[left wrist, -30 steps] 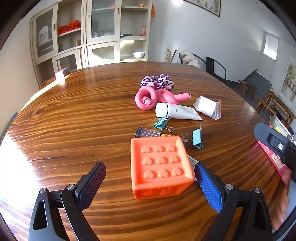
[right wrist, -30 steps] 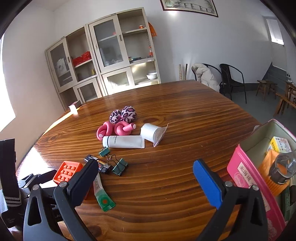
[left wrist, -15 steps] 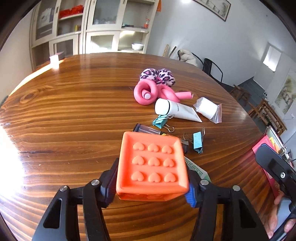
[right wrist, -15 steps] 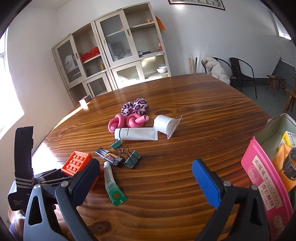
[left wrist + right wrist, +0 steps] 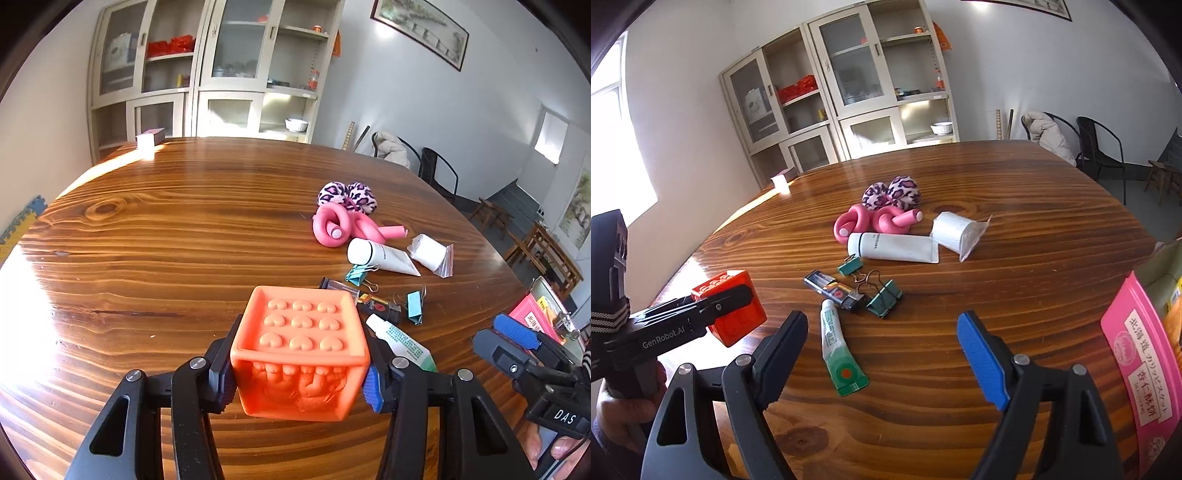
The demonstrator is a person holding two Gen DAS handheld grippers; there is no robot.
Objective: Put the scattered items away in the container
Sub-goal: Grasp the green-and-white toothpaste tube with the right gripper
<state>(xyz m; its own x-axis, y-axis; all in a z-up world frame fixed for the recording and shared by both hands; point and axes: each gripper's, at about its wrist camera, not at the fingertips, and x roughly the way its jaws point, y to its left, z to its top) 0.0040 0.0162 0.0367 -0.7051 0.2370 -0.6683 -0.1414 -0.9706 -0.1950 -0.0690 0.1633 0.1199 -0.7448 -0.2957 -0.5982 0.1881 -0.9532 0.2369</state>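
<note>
wooden table [image 5: 155, 236] | left gripper [image 5: 299, 380] clamped on orange mould [image 5: 301, 350] | right gripper [image 5: 882, 354] apart, jaws just closing on nothing | risk: soft mould squeezes out

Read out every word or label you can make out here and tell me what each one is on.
"GenRobot.AI": side of the left gripper.
"DAS": body of the right gripper.
Chinese and Japanese characters on the pink tin lid: too distorted to quote reliably.
Print on the green-and-white tube, white tube and black lighter: too small.
</note>
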